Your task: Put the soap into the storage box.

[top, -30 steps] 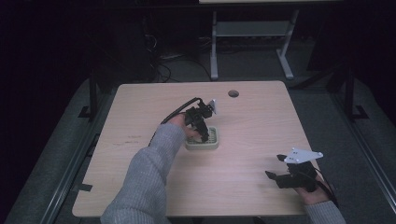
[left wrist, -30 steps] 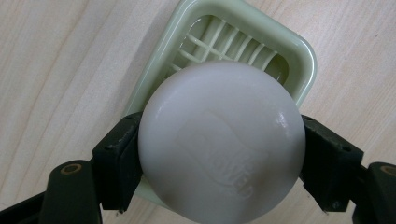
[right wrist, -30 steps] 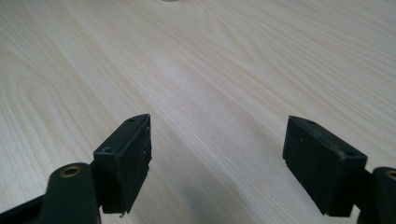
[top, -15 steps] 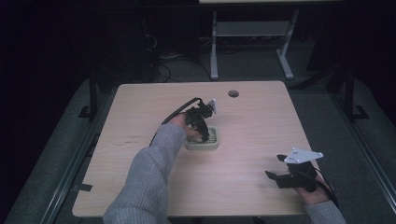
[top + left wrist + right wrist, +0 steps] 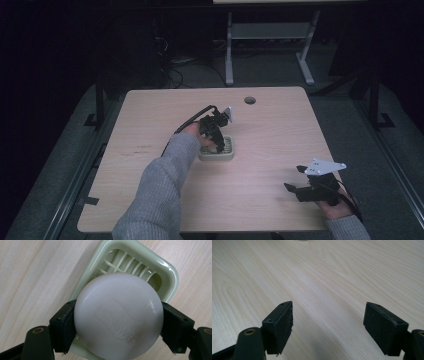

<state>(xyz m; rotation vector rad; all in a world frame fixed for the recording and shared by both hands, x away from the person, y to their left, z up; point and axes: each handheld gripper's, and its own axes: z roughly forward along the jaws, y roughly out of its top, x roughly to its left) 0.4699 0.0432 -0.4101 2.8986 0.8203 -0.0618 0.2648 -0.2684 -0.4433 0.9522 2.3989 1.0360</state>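
A round white bar of soap (image 5: pixel 117 317) is clamped between the jaws of my left gripper (image 5: pixel 117 322), just above a pale green slatted soap dish (image 5: pixel 140 267). In the high view the left gripper (image 5: pixel 216 137) hangs over that dish (image 5: pixel 218 155) near the table's middle. Whether the soap touches the dish I cannot tell. My right gripper (image 5: pixel 294 188) rests open near the front right corner of the table. Its jaws (image 5: pixel 328 326) stand wide apart over bare wood.
The light wooden table (image 5: pixel 150 120) has a round cable hole (image 5: pixel 249 100) at its far edge. A metal frame with legs (image 5: pixel 270 37) stands on the dark floor beyond the table. A grey sleeve (image 5: pixel 155 195) crosses the front left of the table.
The left gripper with the soap has hardly shifted over the dish. The right gripper has stayed where it was.
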